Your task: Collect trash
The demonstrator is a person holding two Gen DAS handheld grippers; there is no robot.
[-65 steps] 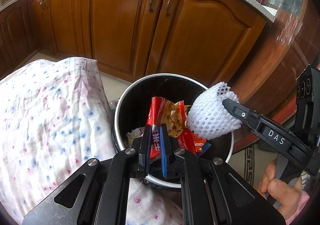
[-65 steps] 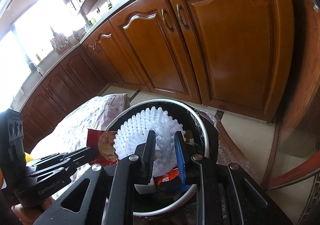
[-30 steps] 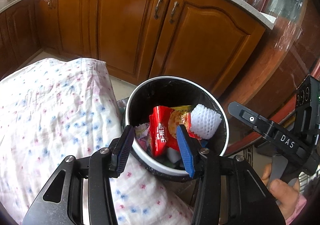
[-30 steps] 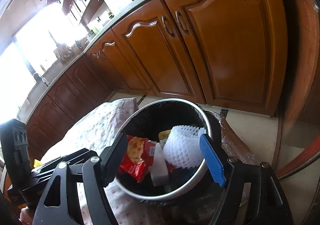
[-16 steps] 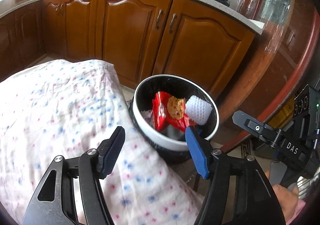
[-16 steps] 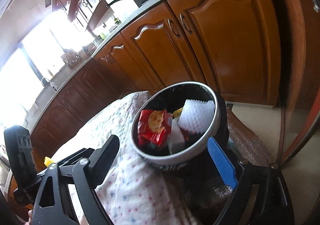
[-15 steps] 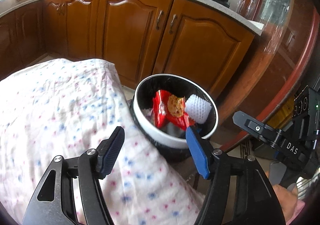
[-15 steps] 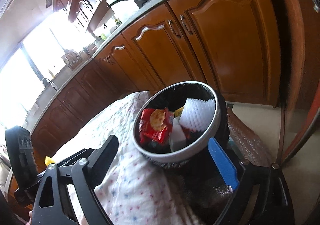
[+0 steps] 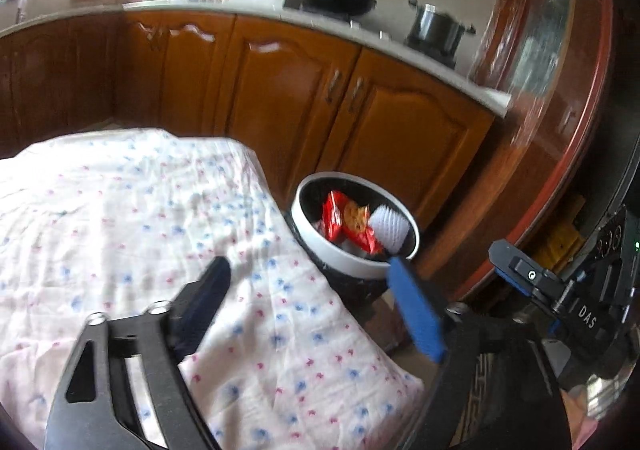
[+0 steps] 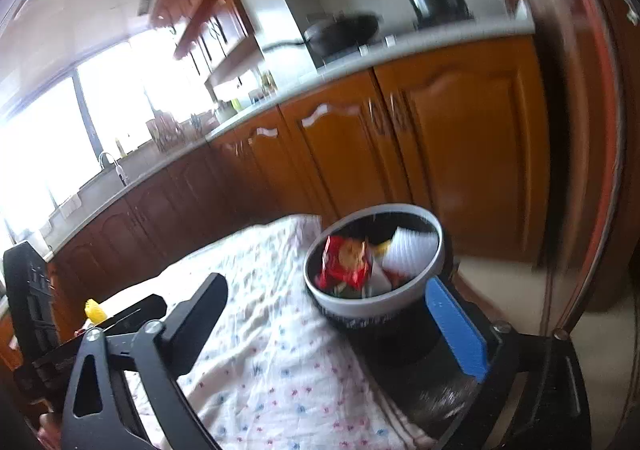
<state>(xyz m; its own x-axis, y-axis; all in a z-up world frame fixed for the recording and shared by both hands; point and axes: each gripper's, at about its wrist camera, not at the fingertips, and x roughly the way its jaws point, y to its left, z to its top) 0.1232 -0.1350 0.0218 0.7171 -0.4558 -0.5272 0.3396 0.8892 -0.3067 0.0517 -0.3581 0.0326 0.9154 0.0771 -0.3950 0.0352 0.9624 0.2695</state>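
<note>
- Both grippers are empty right now. The left gripper point(image 9: 312, 302) has its fingers spread wide with nothing between them, and the right gripper point(image 10: 336, 314) is just as wide and just as empty.
- The bin point(image 9: 354, 270) sits on the floor right off the corner of the cloth point(image 9: 140, 230) covered worktop, in front of the cabinets point(image 9: 400, 130).
- Inside the bin: a red wrapper point(image 9: 344, 216) on the side toward the cloth, and a white foam net point(image 9: 388, 228) right beside it on the far side (there's paler stuff underneath too, can't make out what).
- From both wrist views the bin is ahead of the fingers and a bit to the right, well apart from either tip. So the collected trash is ahead, not in anyone's grip.
- The cloth near the bin looks bare to me. The one leftover candidate is a small yellow thing point(image 10: 95, 310) in the right wrist view, on the side of the cloth away from the bin, close by the left gripper's body.
- My guess: if that's trash, the left hand is the nearer one (too small and blurry to tell its shape or long axis, though).
</note>
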